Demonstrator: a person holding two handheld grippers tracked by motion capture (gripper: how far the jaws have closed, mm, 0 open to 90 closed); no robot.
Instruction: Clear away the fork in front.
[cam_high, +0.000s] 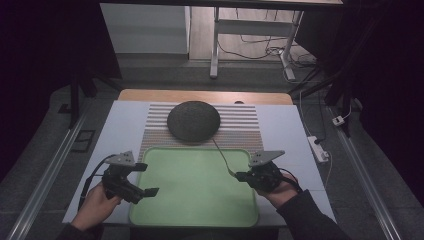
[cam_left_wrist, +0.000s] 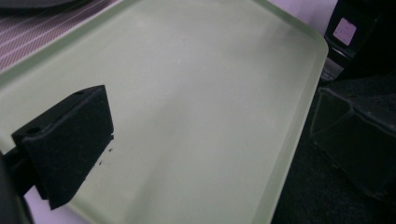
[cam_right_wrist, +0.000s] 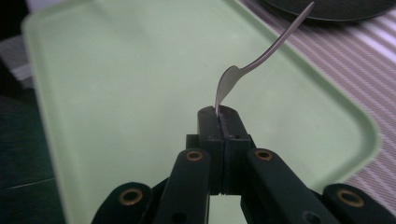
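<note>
While clamped: right claw (cam_right_wrist: 218, 114) pinches thin, curved metal spoon (cam_right_wrist: 261, 60) by its bowl, above pale green plastic tray (cam_high: 195, 200).
Left claw (cam_high: 142, 180): spread, empty.
Handling: probably light, stiff, slippery; grip flat.

High view overhead, facing forward; gripper views close, probably sharing tray (cam_high: 195, 200).

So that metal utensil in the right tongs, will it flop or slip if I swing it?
The utensil looks like thin rigid metal, so probably no flop. The right tongs pinch only its end edge-on, so it may pivot or slip. It looks light.
</note>
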